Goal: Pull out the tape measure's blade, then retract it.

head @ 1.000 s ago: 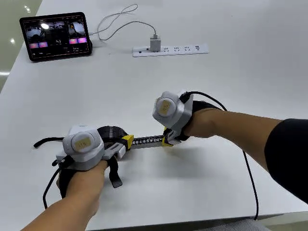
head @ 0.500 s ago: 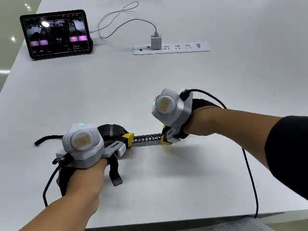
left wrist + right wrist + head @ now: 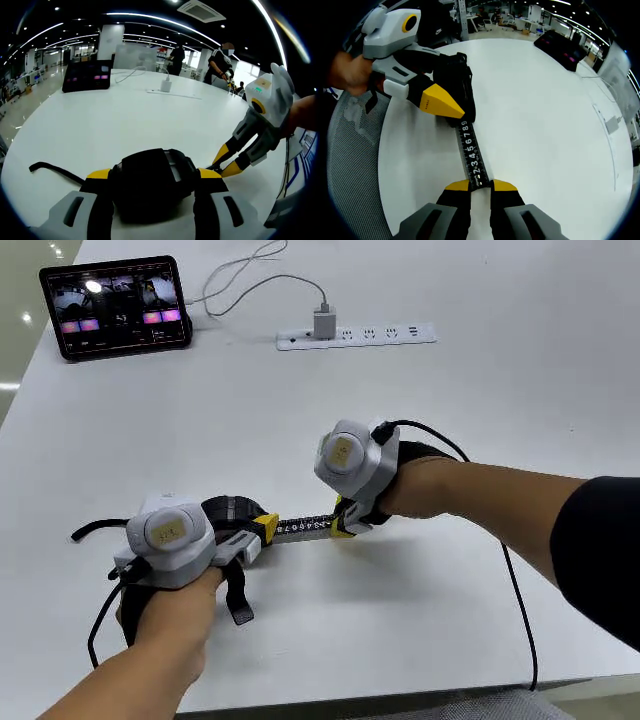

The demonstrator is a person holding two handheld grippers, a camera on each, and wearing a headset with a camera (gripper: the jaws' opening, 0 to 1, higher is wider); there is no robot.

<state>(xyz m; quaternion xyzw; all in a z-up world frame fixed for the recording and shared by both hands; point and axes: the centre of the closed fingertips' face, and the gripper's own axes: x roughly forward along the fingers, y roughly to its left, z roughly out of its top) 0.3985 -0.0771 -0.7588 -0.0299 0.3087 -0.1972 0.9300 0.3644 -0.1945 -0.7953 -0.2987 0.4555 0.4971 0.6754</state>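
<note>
Blade (image 3: 469, 150) partly out, right gripper (image 3: 480, 186) pinching its tip; left gripper (image 3: 256, 540) clamps tape measure case (image 3: 150, 182) between its jaws on worktop (image 3: 400, 440). We'd pull straight, level, case pinned.

Between the jaws of your left gripper (image 3: 154, 174), the tape measure case (image 3: 150, 192) is matt black plastic, faintly rubbery in look. The yellow-tipped jaws of your right gripper (image 3: 481, 186) pinch the blade (image 3: 469, 150), thin, slightly glossy metal with printed numerals. Both gripper shells are smooth grey plastic. Under the jaws, the table (image 3: 535, 115) is smooth matt white.
</note>
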